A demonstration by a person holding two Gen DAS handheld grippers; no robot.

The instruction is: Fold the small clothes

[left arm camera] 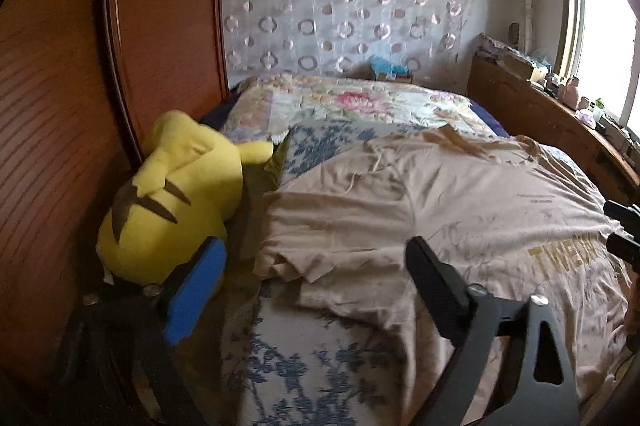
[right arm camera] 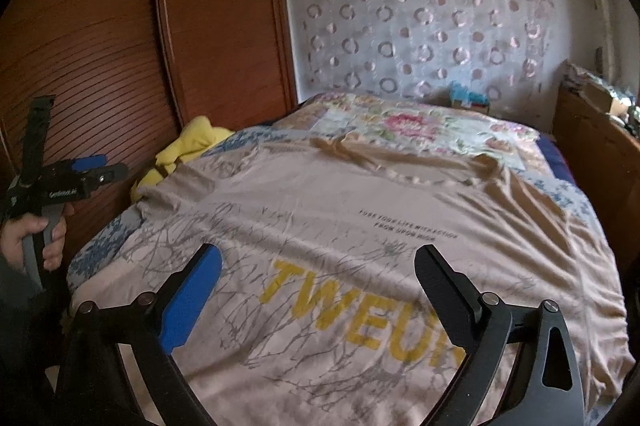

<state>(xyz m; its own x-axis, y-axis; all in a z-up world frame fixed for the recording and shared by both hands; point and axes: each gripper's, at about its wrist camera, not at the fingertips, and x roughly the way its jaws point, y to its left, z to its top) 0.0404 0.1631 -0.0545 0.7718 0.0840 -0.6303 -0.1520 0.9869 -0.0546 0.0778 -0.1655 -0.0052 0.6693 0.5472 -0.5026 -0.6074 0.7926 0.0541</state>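
A beige T-shirt [right arm camera: 360, 209] with yellow letters and grey branch print lies spread flat, front up, on the bed. In the left wrist view the same shirt [left arm camera: 440, 209] shows with its left sleeve [left arm camera: 296, 258] rumpled at the bed's edge. My left gripper [left arm camera: 316, 258] is open and empty, hovering just over that sleeve. It also shows from the side at the far left of the right wrist view [right arm camera: 108, 165]. My right gripper [right arm camera: 320, 266] is open and empty, above the shirt's lower front near the lettering.
A yellow plush toy [left arm camera: 176, 193] lies between the bed and the wooden wardrobe [left arm camera: 80, 65] on the left. A floral quilt [right arm camera: 400, 121] covers the far bed. A wooden headboard shelf [left arm camera: 540, 105] with small items runs along the right, under a window.
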